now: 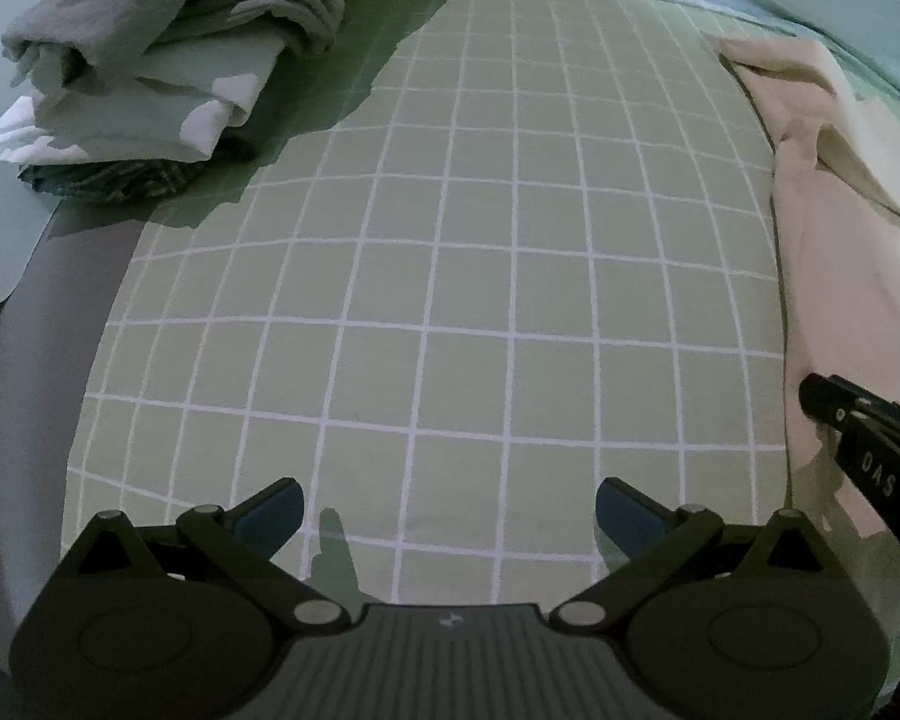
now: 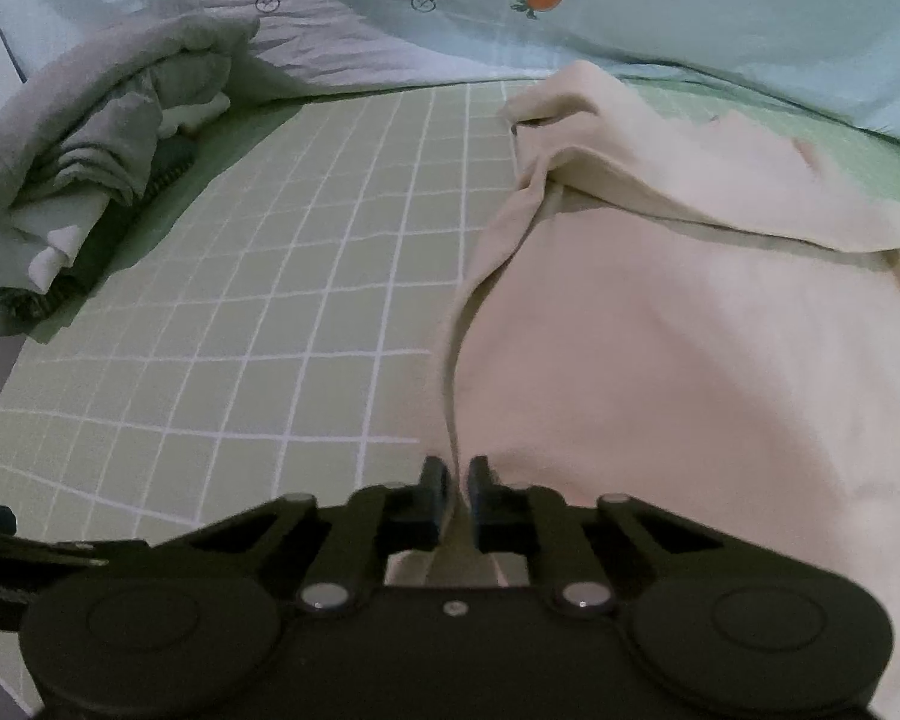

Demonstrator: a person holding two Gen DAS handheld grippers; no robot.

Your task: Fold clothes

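Observation:
A pale pink garment [image 2: 660,330] lies spread on the green checked bedsheet [image 2: 270,300]; it also shows at the right edge of the left wrist view [image 1: 840,240]. My right gripper [image 2: 455,480] is shut on the garment's near left edge, with a fold of cloth pinched between its fingers. The right gripper also shows at the right edge of the left wrist view [image 1: 858,432]. My left gripper [image 1: 449,507] is open and empty, low over the bare sheet [image 1: 450,270] to the left of the garment.
A pile of folded grey and white clothes [image 1: 150,72] sits at the far left of the bed, also in the right wrist view [image 2: 90,168]. A light blue quilt with carrot prints [image 2: 630,12] lies along the back. The bed's grey edge [image 1: 42,330] runs at left.

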